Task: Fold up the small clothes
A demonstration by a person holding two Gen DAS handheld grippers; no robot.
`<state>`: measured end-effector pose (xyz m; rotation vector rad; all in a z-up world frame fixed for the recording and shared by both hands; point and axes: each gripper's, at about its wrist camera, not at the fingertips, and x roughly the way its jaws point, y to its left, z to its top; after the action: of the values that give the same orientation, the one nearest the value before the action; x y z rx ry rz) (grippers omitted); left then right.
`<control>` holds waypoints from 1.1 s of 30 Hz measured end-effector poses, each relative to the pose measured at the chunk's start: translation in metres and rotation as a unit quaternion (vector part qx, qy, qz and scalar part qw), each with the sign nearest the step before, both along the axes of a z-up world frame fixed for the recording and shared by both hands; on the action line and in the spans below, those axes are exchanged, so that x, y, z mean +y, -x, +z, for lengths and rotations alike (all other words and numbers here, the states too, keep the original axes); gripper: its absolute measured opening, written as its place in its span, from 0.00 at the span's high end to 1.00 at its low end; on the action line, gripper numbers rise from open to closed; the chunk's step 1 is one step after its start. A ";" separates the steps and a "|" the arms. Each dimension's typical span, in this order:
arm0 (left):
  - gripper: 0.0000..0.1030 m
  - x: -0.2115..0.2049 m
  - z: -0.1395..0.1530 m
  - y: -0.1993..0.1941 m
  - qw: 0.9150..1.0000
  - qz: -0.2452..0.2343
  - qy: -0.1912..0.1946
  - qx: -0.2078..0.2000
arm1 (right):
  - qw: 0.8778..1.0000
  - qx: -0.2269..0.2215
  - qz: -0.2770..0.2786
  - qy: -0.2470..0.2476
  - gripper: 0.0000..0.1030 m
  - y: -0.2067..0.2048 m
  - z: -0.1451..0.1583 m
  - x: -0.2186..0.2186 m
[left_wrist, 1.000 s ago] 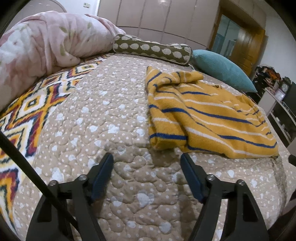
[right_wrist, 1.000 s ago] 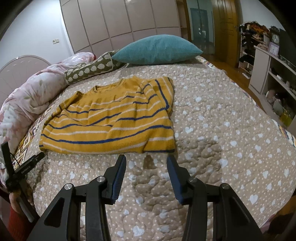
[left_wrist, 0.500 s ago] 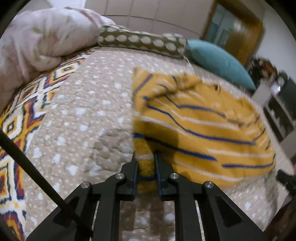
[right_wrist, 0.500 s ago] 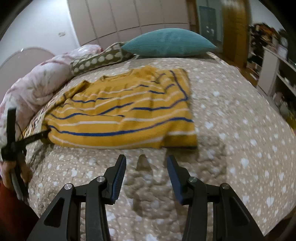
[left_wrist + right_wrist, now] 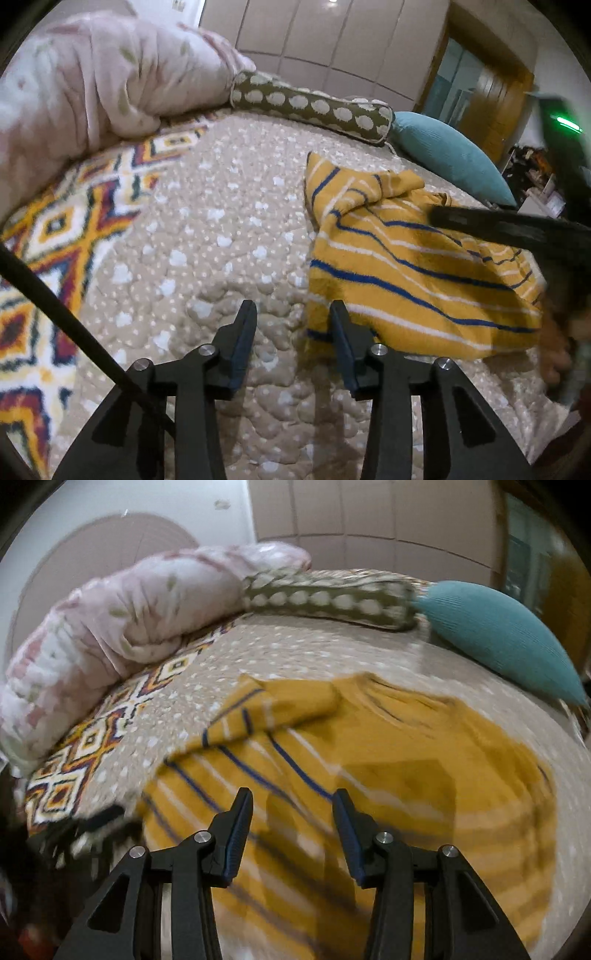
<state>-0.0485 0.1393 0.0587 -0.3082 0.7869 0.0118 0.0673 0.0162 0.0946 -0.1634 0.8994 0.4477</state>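
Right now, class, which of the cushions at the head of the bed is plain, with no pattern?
The teal pillow: one solid colour, ribbed. The olive bolster beside it carries pale spots, and the pink duvet is flowered.

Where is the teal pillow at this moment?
The teal pillow lies at the far end of the bed, upper right in both wrist views, next to the spotted bolster and just beyond the yellow striped sweater.
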 end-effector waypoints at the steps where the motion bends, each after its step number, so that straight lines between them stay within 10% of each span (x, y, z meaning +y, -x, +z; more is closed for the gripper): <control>1: 0.62 0.003 -0.002 0.002 1.000 -0.001 0.012 0.001 | 1.000 0.002 0.008 0.025 0.54 -0.012 -0.007 0.015; 12: 0.56 0.014 -0.008 -0.002 0.998 -0.007 0.064 0.001 | 0.990 0.008 0.016 0.138 0.59 -0.116 -0.055 0.126; 17: 0.52 0.012 -0.008 -0.004 0.998 -0.007 0.058 0.003 | 0.996 -0.004 0.011 0.094 0.59 -0.104 -0.028 0.121; 25: 0.46 0.006 -0.006 0.001 1.000 0.008 0.026 0.003 | 0.998 -0.027 -0.014 0.047 0.58 -0.037 0.029 -0.008; 33: 0.41 0.001 -0.006 0.000 1.000 0.017 0.000 0.006 | 0.975 0.072 -0.209 0.007 0.58 -0.046 -0.019 -0.219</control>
<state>-0.0488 0.1401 0.0530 -0.3219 0.7930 0.0458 0.1138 -0.2029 0.0751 0.0480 1.0485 0.0601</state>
